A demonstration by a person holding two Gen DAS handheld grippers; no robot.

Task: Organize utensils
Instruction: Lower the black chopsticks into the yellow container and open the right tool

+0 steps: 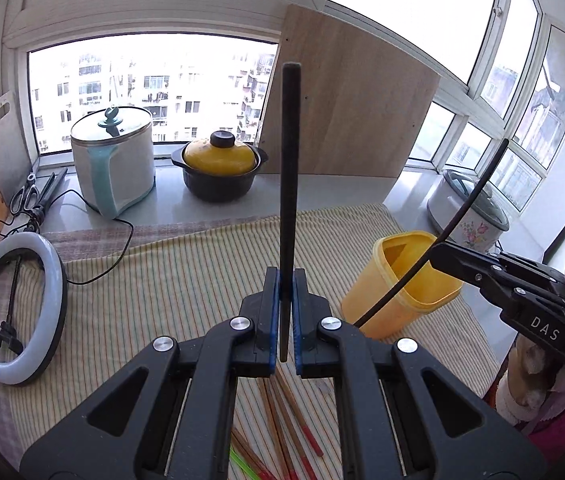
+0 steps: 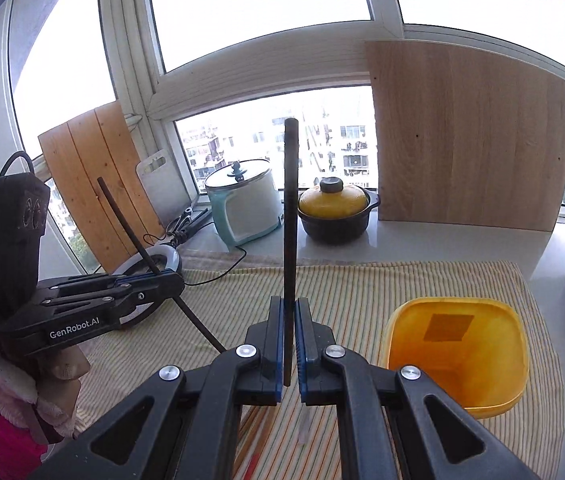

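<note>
My left gripper (image 1: 285, 280) is shut on a black chopstick (image 1: 290, 160) that stands upright between its blue pads. My right gripper (image 2: 289, 308) is shut on a second black chopstick (image 2: 290, 200), also upright. The left wrist view shows the right gripper (image 1: 436, 252) at the right, its chopstick (image 1: 478, 184) slanting across the open yellow container (image 1: 402, 292). In the right wrist view the left gripper (image 2: 174, 284) is at the left with its chopstick (image 2: 122, 216) tilted. The yellow container (image 2: 458, 360) stands at the lower right. Several loose wooden chopsticks (image 1: 282, 412) lie on the striped cloth (image 1: 186, 280) beneath the left gripper.
On the sill stand a white and teal pot (image 1: 114, 160), a yellow-lidded clay pot (image 1: 218, 168) and a leaning wooden board (image 1: 354, 112). A ring light (image 1: 14, 308) lies at the left, scissors (image 1: 26, 196) behind it. A flowered cooker (image 1: 470, 212) sits at the right.
</note>
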